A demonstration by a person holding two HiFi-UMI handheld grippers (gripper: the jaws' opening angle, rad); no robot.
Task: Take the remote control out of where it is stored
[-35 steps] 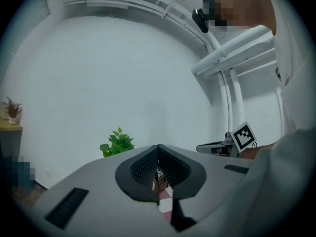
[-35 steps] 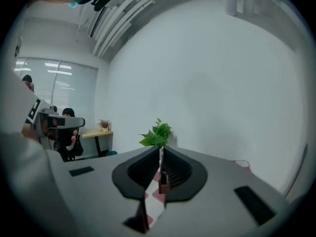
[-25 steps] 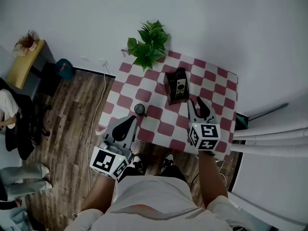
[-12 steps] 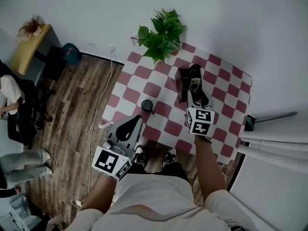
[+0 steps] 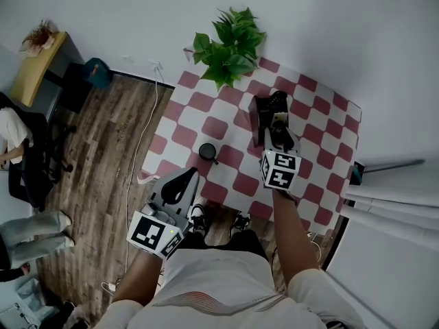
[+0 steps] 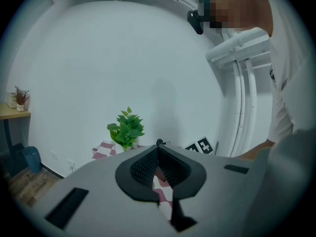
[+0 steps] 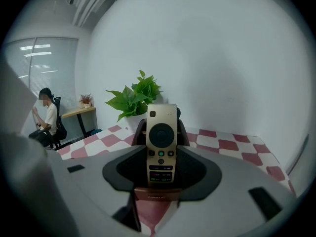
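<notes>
The right gripper [image 7: 161,154], its jaws just opened wide around the remote control [image 7: 161,132] in its holder [image 7: 183,131], should probably next clench and lift, the left gripper [image 6: 158,147] being closed, empty

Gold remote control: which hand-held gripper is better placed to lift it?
Right. The right hand-held gripper has just been opening its jaws, which flank the gold remote control; the shut left hand-held gripper hangs back at the near edge of the checkered table.
</notes>
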